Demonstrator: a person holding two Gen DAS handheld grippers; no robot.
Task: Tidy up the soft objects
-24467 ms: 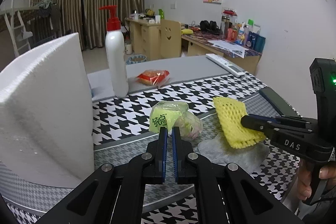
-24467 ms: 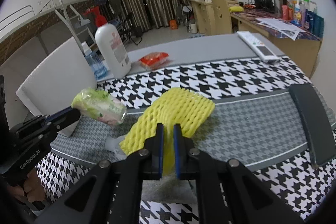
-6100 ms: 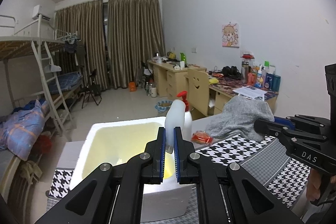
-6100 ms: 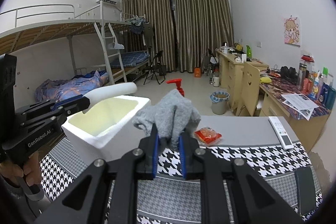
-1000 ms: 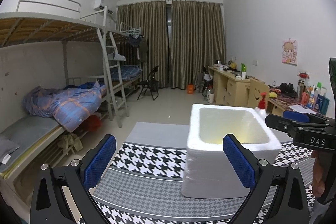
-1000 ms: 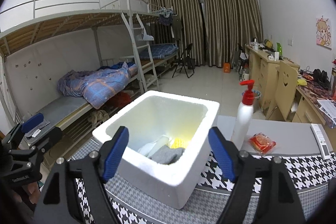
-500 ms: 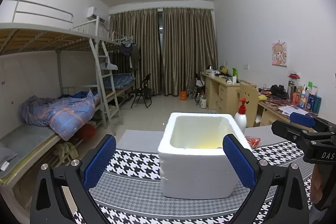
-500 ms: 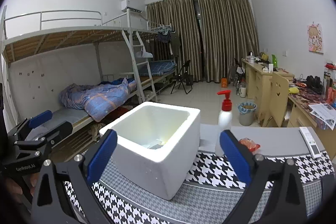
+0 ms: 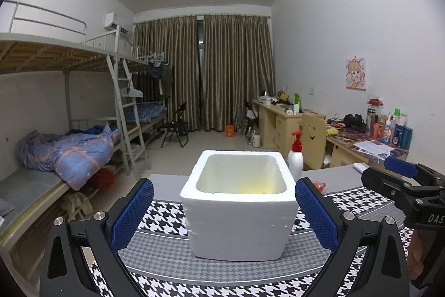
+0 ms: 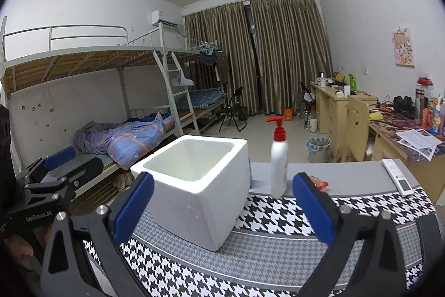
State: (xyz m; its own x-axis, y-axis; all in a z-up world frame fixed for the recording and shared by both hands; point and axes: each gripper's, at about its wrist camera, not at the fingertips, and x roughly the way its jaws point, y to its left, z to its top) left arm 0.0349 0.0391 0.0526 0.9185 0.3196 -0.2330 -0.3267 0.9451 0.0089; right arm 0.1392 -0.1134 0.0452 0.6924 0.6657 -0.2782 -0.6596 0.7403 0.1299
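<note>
1. Left wrist view: white foam box (image 9: 239,209) upright on the patterned bench (image 9: 167,255), open top; a yellow patch shows low inside, contents otherwise hidden. Left hand-held gripper (image 9: 224,213) fingers spread wide, empty, box framed between them, apart. Right hand-held gripper (image 9: 400,177) at right edge, nothing in it.
2. Right wrist view: box (image 10: 200,194) left of center; pump bottle (image 10: 279,167) just beside it, red packet (image 10: 319,183) behind. Right hand-held gripper (image 10: 222,209) spread, empty.

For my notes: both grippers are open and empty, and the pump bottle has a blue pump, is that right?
Not quite: the pump bottle has a red pump, as the right wrist view shows. The left gripper and right gripper are indeed open and empty.
</note>
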